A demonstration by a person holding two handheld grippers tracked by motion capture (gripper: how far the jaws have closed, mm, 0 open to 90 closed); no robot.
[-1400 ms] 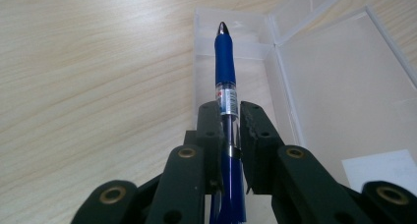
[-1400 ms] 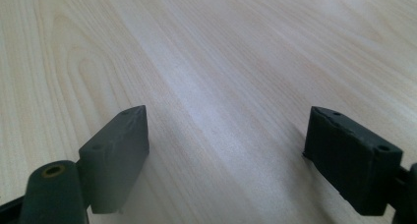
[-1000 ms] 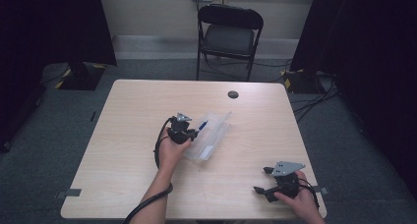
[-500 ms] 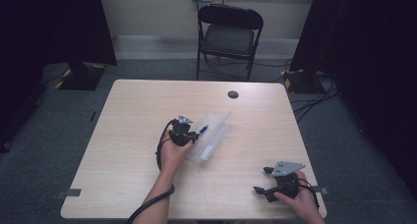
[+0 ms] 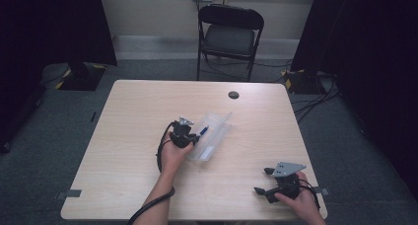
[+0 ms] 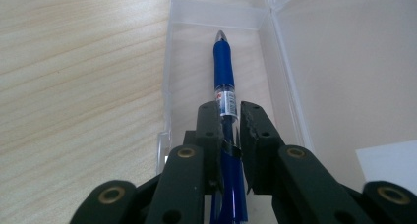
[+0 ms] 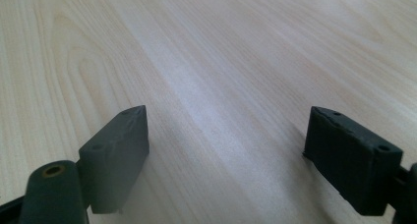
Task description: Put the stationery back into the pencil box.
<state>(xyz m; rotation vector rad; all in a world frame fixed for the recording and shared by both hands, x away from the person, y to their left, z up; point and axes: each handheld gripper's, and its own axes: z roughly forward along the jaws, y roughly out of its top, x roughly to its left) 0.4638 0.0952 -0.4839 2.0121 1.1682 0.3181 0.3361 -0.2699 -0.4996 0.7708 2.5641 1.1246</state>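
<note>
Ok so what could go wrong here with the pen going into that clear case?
The left gripper pinches the blue pen on its slim barrel, so it might twist or slip. The clear plastic case lies loose on the table, while the right gripper sits open and apart from it, so a nudge could slide the case.

L claw (image 6: 228,130) clamped, R claw (image 7: 226,155) wide apart.

Item count: one blue pen (image 6: 223,79); one clear plastic case (image 5: 213,134) with its lid open; one white card (image 6: 388,165) in the case; two handheld grippers, left gripper (image 5: 190,138) and right gripper (image 5: 262,181); one wooden table (image 5: 133,136); one folding chair (image 5: 229,35) beyond it.
</note>
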